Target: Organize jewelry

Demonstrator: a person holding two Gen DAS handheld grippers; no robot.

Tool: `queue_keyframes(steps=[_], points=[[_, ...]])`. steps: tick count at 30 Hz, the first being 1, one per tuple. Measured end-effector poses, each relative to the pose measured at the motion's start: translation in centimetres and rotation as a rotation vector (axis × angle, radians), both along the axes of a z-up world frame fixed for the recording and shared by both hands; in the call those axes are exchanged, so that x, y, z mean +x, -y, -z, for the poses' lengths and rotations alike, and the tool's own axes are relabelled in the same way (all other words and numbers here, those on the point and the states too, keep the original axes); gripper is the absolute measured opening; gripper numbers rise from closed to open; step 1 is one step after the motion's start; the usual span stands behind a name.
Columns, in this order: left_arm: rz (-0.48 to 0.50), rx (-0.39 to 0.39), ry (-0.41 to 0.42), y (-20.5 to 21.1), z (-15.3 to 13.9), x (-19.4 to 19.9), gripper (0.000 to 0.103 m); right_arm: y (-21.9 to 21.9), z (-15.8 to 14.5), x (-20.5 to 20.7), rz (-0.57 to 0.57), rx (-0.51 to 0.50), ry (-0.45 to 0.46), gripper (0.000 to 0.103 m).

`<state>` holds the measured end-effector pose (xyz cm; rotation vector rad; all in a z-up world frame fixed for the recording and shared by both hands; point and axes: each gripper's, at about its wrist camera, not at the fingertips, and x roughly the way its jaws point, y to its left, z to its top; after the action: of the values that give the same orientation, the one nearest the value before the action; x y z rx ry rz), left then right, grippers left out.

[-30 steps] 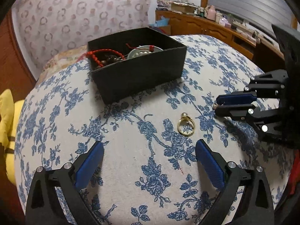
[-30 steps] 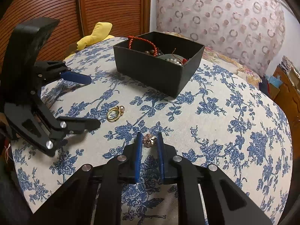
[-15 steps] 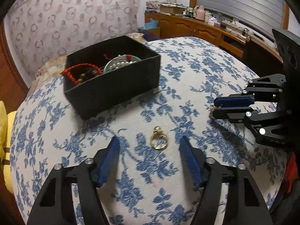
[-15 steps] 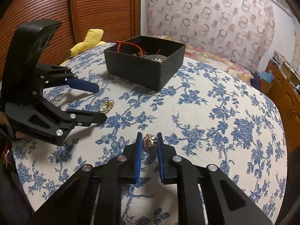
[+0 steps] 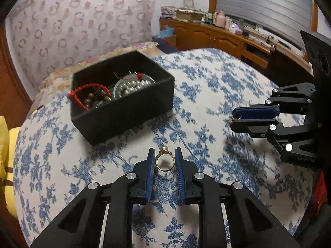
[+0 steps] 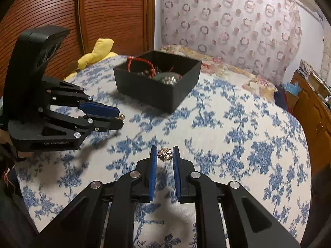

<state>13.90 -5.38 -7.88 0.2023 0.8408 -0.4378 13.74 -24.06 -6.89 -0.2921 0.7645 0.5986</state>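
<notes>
- Left tool (image 5: 164,161) clamped on a gold ring (image 5: 164,162), blue pads (image 5: 150,171) pressed against either side of the band after its jaws have just been closing; pearl-topped setting pointed away from the camera.
- Ring lifted clear of the blue-flowered bedspread (image 5: 206,95), band upright between the pads.
- Right tool (image 6: 164,155) narrowed on a small metal flower-shaped earring (image 6: 164,154), pinched at the very tips of the blue pads (image 6: 153,165).
- Same earring visible from the left wrist view as a tiny stud (image 5: 232,120) poking out past the right tool's tips (image 5: 234,117), its thin post lying between them.
- From the right wrist view, left tool (image 6: 120,116) seen side-on at the left edge, the ring's pearl (image 6: 122,116) just past its tips.
- Black open box (image 5: 122,101) resting on the bedspread beyond both tools, well apart from each.
- Inside the box: a red cord bracelet (image 5: 89,91) draped over the left wall, dark brown beads (image 5: 93,99), and a round dish of silvery pearls (image 5: 132,85).
- Yellow cushion (image 6: 97,51) past the bed's far-left edge, beside a wooden slatted door (image 6: 93,14).
- Patterned curtain (image 6: 238,24) hanging behind the bed.
</notes>
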Motion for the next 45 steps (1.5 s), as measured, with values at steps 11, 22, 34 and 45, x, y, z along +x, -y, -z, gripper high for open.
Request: queue_keyframes(steps=[11,22,34,45], points=[[-0.079,-0.069,0.09,-1.9,-4.1,2.8,0.018,-2.3,-4.2,3.1,-0.021,0.059,0.078,0.017],[-0.158,-0.101,0.094,-4.1,-4.5,8.1,0.018,-4.3,-5.1,8.9,-0.026,0.085,0.073,0.017],[-0.22,-0.136,0.118,-6.0,-4.4,9.6,0.049,-5.7,-3.8,14.0,-0.018,0.111,0.011,0.017],[-0.309,-0.127,0.185,-8.4,-5.0,8.3,0.094,-7.1,-3.7,16.0,-0.004,0.125,0.024,0.049]])
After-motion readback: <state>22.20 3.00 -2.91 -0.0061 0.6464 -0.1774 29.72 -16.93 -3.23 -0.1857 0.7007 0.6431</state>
